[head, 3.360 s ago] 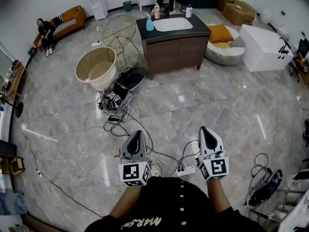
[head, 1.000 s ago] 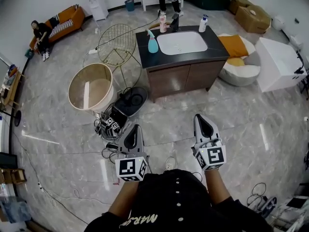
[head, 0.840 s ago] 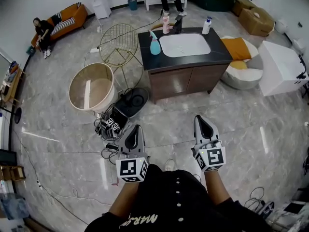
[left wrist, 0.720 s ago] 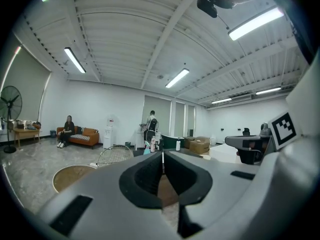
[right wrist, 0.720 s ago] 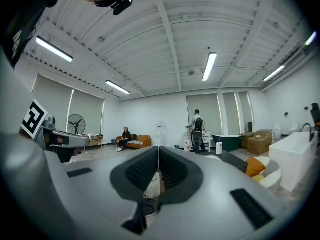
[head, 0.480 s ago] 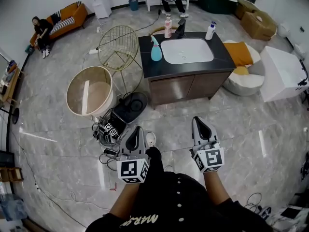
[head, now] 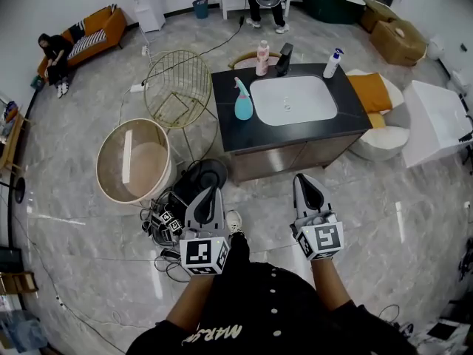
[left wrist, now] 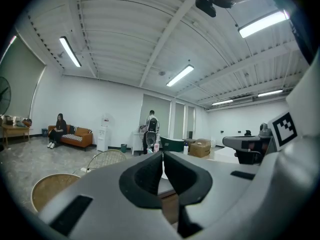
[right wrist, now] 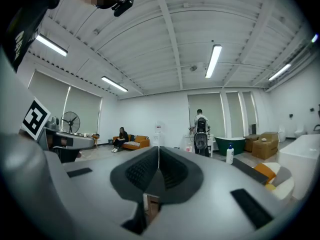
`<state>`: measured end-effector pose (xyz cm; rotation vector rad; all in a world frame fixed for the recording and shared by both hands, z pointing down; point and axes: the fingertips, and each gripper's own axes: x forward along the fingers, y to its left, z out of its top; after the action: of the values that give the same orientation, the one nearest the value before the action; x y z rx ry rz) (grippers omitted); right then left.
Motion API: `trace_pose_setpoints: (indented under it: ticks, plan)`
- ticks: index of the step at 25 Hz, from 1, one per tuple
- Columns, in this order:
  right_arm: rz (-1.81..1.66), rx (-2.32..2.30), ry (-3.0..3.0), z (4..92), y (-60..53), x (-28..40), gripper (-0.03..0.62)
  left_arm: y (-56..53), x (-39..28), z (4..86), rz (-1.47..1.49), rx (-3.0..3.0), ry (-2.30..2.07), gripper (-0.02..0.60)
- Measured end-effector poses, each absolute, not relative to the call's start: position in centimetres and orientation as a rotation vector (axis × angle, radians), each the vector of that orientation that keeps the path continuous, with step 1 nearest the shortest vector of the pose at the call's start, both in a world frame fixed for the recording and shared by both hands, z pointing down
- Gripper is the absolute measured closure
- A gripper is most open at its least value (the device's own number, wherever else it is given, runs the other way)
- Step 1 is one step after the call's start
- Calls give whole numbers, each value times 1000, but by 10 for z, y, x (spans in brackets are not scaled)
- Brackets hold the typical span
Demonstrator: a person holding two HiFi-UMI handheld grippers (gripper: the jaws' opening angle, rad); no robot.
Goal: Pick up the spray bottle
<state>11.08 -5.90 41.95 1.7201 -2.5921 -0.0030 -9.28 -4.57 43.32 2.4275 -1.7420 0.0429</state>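
The approach was in hand: the left hand-held gripper [head: 212,192] and right hand-held gripper [head: 304,180] were closed and empty. Next, one would likely need to open at the spray bottle [head: 243,103] on the far desk [head: 349,111].

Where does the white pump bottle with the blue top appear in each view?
Head view: the white pump bottle stands on the black counter's far right corner.
Left gripper view: the bottle is tiny, just right of centre.
Right gripper view: the bottle is right of centre, before the green tub.
Shared landmark: the orange sofa.
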Motion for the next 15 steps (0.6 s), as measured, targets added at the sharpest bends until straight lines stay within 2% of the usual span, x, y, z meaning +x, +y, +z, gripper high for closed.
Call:
trace_pose_setpoints:
  ticks: [8,15]
  plan:
    - [-27,1742,-2579,407,-181,77,597,-169,-118,419,31,2478,-1693,565]
    - [8,1731,-2551,412,-245,59,597,-231,-130,421,57,2494,-1645,565]
